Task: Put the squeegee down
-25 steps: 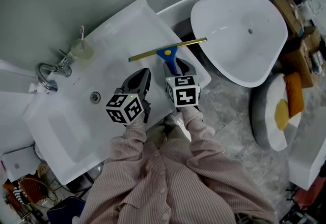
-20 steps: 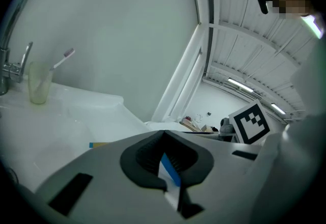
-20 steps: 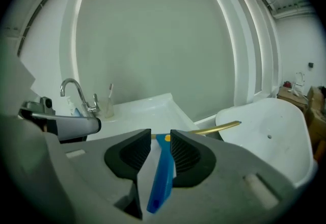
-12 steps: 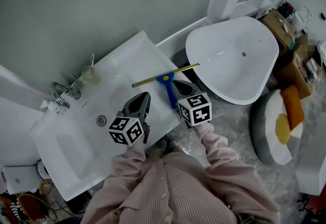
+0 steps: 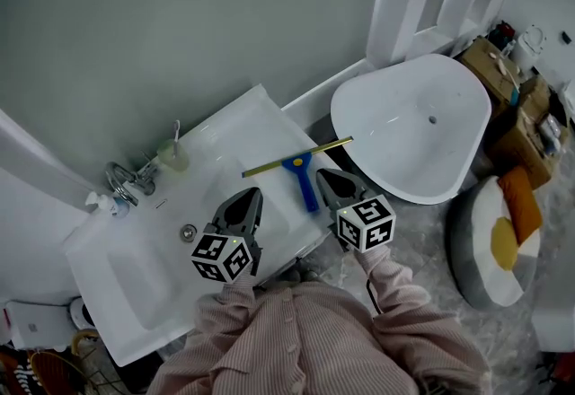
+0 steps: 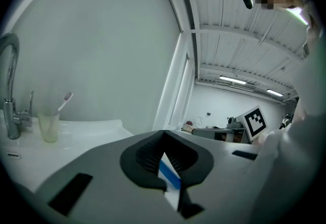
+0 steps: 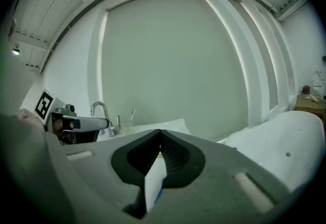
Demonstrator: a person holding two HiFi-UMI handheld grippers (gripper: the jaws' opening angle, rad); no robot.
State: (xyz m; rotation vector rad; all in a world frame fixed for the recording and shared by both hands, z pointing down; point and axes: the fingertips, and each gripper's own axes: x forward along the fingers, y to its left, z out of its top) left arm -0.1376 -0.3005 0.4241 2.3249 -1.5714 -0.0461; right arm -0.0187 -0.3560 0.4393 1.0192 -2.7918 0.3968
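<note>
The squeegee (image 5: 301, 171), a yellow blade bar with a blue handle, lies flat on the right end of the white sink counter (image 5: 229, 137), handle toward me. My right gripper (image 5: 323, 174) hovers just right of the handle, apart from it, its jaws shut on nothing. My left gripper (image 5: 250, 196) floats above the counter's front edge to the left of the handle, also shut and empty. In the left gripper view the left gripper (image 6: 164, 132) has its tips together. The right gripper view shows the right gripper (image 7: 160, 131) with its tips meeting too.
A faucet (image 5: 121, 178) and a cup with a toothbrush (image 5: 172, 153) stand at the back of the sink, the drain (image 5: 187, 231) in the basin. A white tub (image 5: 413, 124) sits right of the counter. Cardboard boxes (image 5: 503, 79) and a cushion (image 5: 503, 241) lie farther right.
The right gripper was over the squeegee's handle; it has let go, closed, and drawn back to the right. Both grippers have risen. The squeegee stays on the counter.
</note>
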